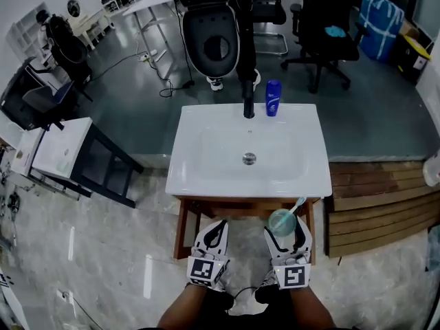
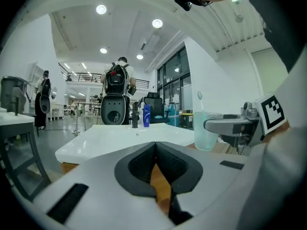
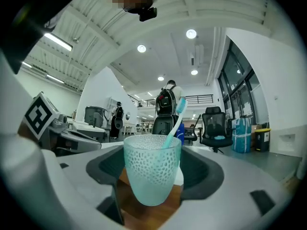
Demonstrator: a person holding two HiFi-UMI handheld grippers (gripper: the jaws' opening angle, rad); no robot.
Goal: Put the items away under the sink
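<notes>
Right gripper view: right gripper (image 3: 154,188) pinches cup (image 3: 152,164) at frame centre, toothbrush (image 3: 173,122) leaning inside it. Left gripper view: left gripper (image 2: 154,163) jaws pressed together, nothing between. Head view: both grippers lower centre, just below the sink (image 1: 206,167) front edge. Bottle (image 1: 273,98) upper centre, just beside faucet (image 1: 248,102).

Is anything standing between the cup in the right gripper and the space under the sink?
Nothing visible does. The right gripper holds the cup just before the front edge of the sink, near its wooden frame. The space below is hidden by the basin.
</notes>
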